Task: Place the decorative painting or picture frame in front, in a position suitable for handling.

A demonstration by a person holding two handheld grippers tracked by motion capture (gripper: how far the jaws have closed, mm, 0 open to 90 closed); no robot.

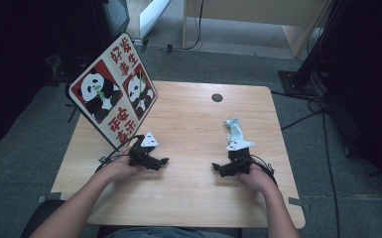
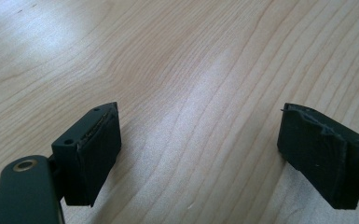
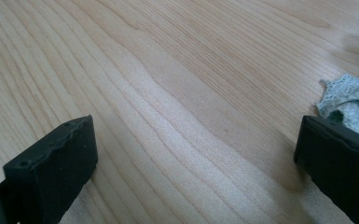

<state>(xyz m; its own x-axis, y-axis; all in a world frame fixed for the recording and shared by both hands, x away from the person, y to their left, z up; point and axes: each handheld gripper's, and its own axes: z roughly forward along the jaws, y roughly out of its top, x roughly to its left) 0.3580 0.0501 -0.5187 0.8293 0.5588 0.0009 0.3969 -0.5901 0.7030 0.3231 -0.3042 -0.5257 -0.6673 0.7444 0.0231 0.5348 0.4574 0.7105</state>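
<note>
Fingers on both my grippers stand wide apart with nothing between them, left gripper [image 1: 164, 161] and right gripper [image 1: 215, 167] resting low over the wooden surface [image 1: 188, 124]. Biggest nearby is the panda sign [image 1: 113, 89], leaning at the surface's left edge just beside my left hand [image 1: 121, 168]; I judge a careless swing could topple it. My target, the crumpled pale cloth [image 1: 234, 130], lies just beyond my right gripper; a shallow pinch might only push it away.

Cloth [image 1: 234, 130] on table [image 1: 193, 124], right side; panda board [image 1: 113, 89] at left edge.
</note>
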